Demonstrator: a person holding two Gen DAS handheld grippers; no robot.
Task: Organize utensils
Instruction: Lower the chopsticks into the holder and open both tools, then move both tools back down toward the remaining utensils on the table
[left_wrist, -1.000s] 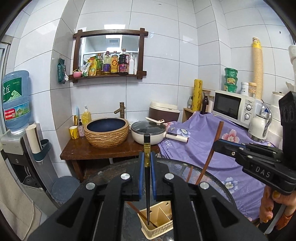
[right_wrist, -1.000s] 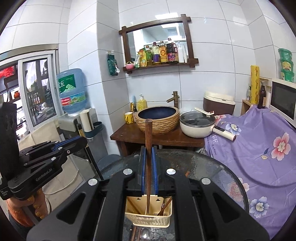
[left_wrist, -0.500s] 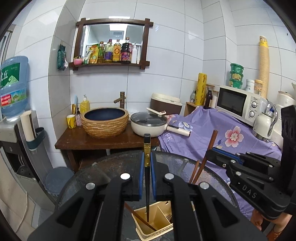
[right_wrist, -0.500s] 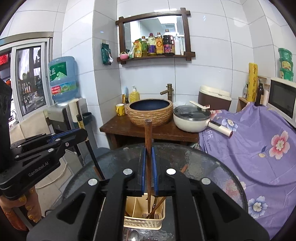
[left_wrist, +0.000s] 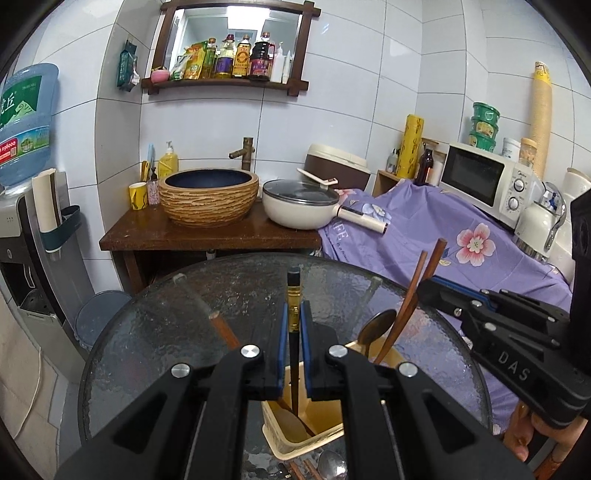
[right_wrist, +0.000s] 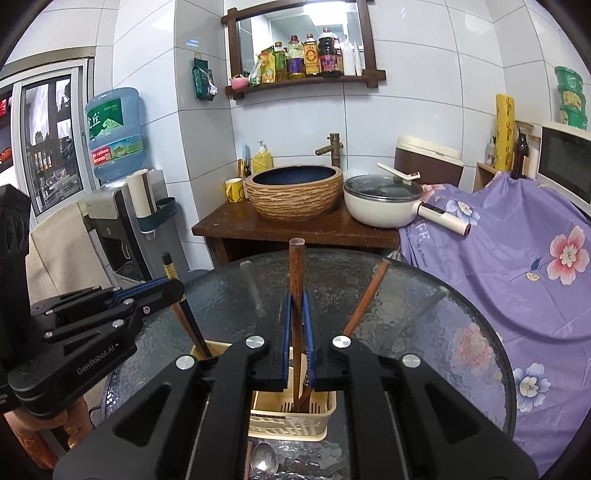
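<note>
My left gripper is shut on a black chopstick with a gold band, held upright with its tip inside the beige utensil basket on the round glass table. My right gripper is shut on a brown wooden chopstick, whose lower end dips into the same basket. A brown chopstick, a gold spoon and another brown stick stand in the basket. Loose spoons and chopsticks lie on the glass near its front.
Behind the table is a wooden stand with a woven basin and a lidded pan. A purple flowered cloth covers the right side, with a microwave. A water dispenser stands left. A person's hands hold both grippers.
Both grippers have come down toward the table with their chopsticks still gripped. The basket has come closer and the chopstick tips now reach into it.
</note>
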